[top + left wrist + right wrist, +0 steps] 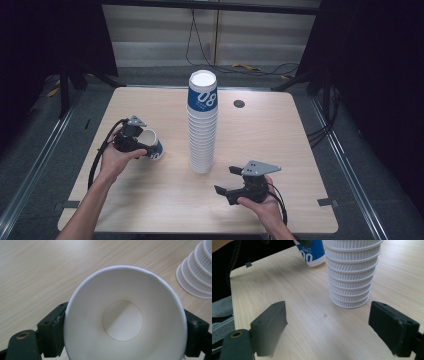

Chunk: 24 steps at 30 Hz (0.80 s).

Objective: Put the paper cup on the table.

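Note:
A tall stack of white ribbed paper cups (202,130) stands in the middle of the table, its top cup bearing a blue band with "08". At the left, my left gripper (141,142) is shut on a single blue-and-white paper cup (153,146), held tilted just above the table. In the left gripper view the cup's (122,320) open mouth faces the camera, with a black jaw pressed on each side. My right gripper (226,180) stands open near the front right of the stack, nothing between its jaws. In the right gripper view the stack's base (350,285) is just ahead of that gripper (327,317).
The light wooden table (280,145) has a round dark cable hole (239,104) behind the stack on the right. Cables (250,67) lie on the floor beyond the far edge. Dark curtains flank both sides.

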Motion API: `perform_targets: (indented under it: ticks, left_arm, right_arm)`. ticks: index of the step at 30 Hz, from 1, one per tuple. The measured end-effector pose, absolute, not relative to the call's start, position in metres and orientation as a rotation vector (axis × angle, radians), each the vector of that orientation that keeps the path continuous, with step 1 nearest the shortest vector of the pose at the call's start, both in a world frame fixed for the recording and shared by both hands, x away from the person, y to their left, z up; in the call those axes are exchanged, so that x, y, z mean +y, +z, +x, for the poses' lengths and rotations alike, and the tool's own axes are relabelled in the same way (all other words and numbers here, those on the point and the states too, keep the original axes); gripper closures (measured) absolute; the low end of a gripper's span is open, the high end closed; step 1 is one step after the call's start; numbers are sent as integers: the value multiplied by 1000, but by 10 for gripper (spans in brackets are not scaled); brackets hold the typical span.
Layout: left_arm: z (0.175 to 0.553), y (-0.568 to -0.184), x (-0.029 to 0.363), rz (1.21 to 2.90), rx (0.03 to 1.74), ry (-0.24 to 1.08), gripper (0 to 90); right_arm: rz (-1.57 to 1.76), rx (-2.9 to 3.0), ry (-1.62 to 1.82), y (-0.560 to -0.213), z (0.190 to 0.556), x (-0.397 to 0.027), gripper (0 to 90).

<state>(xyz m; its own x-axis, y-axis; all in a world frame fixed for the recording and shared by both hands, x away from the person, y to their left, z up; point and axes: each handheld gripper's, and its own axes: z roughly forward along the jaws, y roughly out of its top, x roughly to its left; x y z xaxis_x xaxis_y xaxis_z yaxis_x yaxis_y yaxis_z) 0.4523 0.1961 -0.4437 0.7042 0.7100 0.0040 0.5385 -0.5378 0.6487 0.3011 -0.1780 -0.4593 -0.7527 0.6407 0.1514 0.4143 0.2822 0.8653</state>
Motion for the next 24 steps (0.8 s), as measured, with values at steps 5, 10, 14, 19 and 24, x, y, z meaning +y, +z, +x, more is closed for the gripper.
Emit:
perform_targets:
  ticks: [5, 10, 14, 19, 24]
  left_arm:
    - [453, -447, 188, 2276, 951, 385, 140]
    - [456, -451, 184, 2259, 957, 372, 134]
    - [457, -454, 179, 2278, 936, 367, 127]
    - [457, -457, 179, 2258, 949, 330, 126]
    - [456, -463, 179, 2254, 962, 312, 159]
  right_arm:
    - [975, 2327, 1463, -459, 301, -178, 147]
    - [975, 2331, 1464, -459, 301, -178, 147]
    - [988, 2335, 1465, -460, 302, -179, 147]
    - [997, 2335, 1470, -460, 302, -181, 147]
    - [996, 2335, 1469, -460, 302, -181, 147]
